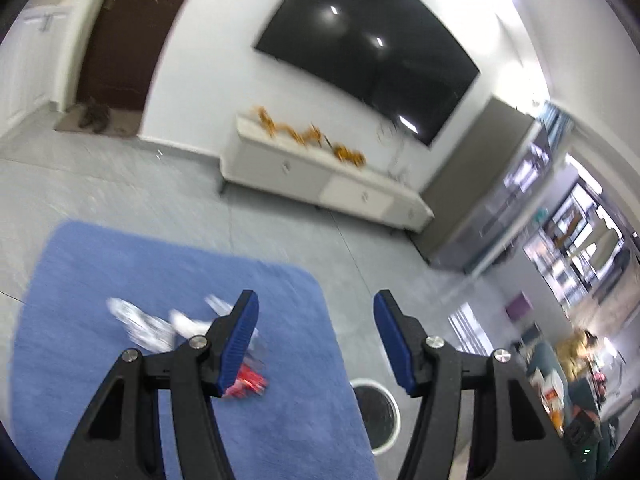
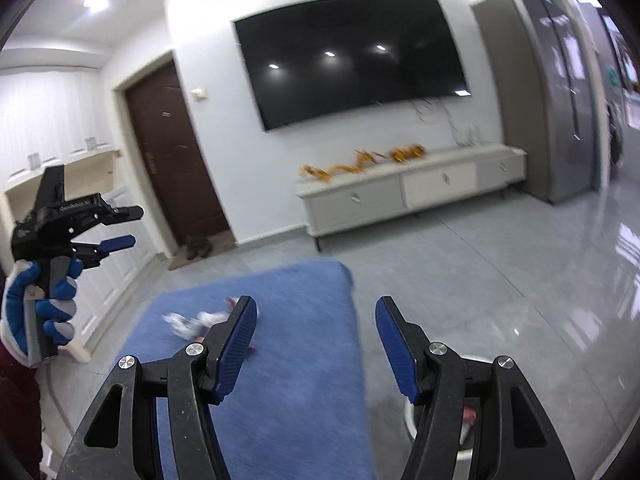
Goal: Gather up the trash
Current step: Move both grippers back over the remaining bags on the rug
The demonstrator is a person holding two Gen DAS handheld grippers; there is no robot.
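Note:
Crumpled white trash and a red wrapper lie on a blue rug. My left gripper hangs open above the rug with nothing between its blue pads. A white bin with a dark liner stands on the floor by the rug's right edge. In the right wrist view my right gripper is also open and empty, high over the rug, with the white trash beyond its left finger. The bin shows behind its right finger with a pink scrap inside. The left gripper is held up at far left by a gloved hand.
A low white TV cabinet with orange items on top stands under a wall-mounted black TV. A brown door with shoes on a mat is to the left, white cupboards are at far left, and a grey fridge is at the right. Grey tiled floor surrounds the rug.

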